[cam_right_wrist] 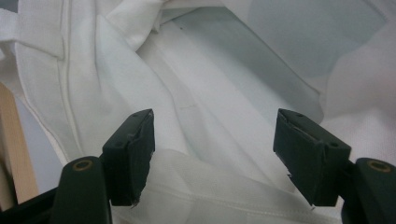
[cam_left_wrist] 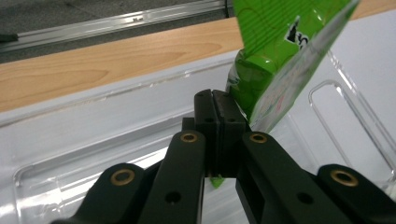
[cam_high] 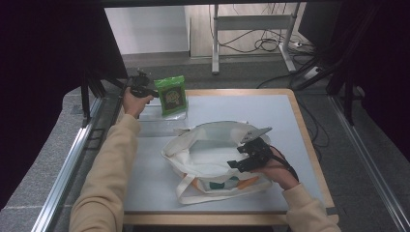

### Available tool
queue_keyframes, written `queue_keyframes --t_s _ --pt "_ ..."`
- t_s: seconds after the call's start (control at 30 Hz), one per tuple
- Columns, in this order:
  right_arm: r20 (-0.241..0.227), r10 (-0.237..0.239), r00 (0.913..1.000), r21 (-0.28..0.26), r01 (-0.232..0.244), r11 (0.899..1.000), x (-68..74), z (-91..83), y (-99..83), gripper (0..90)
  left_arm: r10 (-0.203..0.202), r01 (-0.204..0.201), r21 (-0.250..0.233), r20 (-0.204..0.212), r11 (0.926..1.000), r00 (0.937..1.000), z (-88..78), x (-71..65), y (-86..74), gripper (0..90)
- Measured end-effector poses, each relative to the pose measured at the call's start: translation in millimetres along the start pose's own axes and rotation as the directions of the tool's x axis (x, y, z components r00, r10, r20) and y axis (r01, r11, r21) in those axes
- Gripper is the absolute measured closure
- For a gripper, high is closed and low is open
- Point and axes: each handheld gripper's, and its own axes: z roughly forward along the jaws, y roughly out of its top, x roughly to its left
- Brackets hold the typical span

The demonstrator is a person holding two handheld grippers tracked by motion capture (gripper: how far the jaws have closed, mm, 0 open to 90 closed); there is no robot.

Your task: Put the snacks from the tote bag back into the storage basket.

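The left gripper [cam_left_wrist: 215, 112] view alone shows fingers clamped on the green packet [cam_left_wrist: 275, 60]; right gripper [cam_right_wrist: 215, 154] fingers apart inside the tote bag [cam_high: 203, 154].

Lab or test bay, not a home. Work surface is a wood-edged table [cam_high: 300, 121] with a pale grey top, flanked by aluminium rails [cam_high: 67, 164] running along the floor outside the left gripper [cam_high: 140, 89] and past the right gripper [cam_high: 251, 157]. Grey carpet floor. Dark curtains [cam_high: 43, 58] hang on both sides. Beyond the table's far edge, a metal-legged stand [cam_high: 251, 29] with loose cables [cam_high: 266, 43] and a power strip [cam_high: 296, 44] on the floor.
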Motion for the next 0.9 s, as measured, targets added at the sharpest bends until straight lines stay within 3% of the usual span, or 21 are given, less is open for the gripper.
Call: queue_keyframes --t_s 0.27,0.7,0.83,0.9 --pt "0.003 0.007 1.0000 -0.005 -0.007 1.000 -2.8 -2.6 -1.8 29.2 -0.002 0.003 0.014 -0.024 0.9999 0.9997 10.3 -6.1 10.1 89.9" --pt "0.005 0.005 1.0000 0.000 -0.005 1.000 -2.1 -1.6 -2.5 29.2 -0.045 0.045 -0.001 -0.017 0.9990 0.9988 -3.4 14.5 -3.7 88.5" --pt "0.007 0.003 1.0000 0.000 -0.003 1.000 -1.9 -1.9 -2.7 29.2 0.031 -0.031 0.020 -0.007 0.9993 0.9995 -13.7 11.1 -20.0 88.5" --pt "0.006 0.008 0.9999 0.001 -0.008 1.000 -3.5 -0.9 -3.2 29.2 0.041 -0.041 0.021 0.006 0.9990 0.9992 -18.7 12.4 -28.3 88.4"
